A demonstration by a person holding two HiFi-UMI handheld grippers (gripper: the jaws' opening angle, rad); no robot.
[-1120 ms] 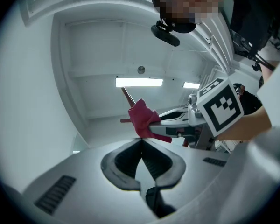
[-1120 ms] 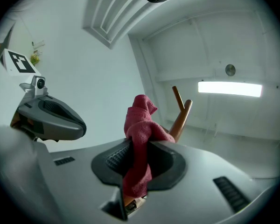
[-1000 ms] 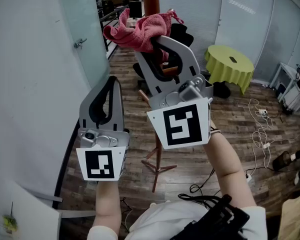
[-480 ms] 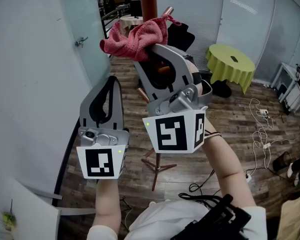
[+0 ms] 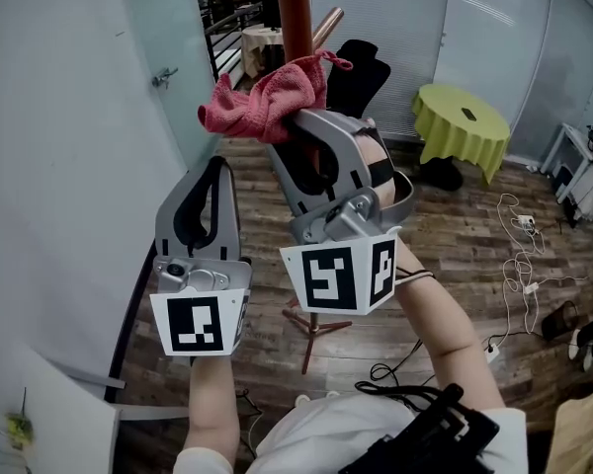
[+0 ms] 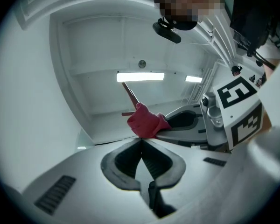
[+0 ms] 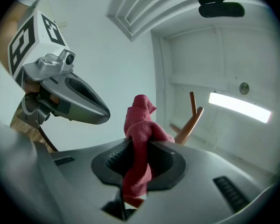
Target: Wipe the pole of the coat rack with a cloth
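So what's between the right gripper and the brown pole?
The pink cloth, clamped in the right gripper, sits bunched up at the pole; the head view shows it.

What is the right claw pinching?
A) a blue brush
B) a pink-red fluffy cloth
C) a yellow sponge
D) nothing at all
B: in the right gripper view, the right claw is closed on the pink-red fluffy cloth, which bunches up out of its jaws.
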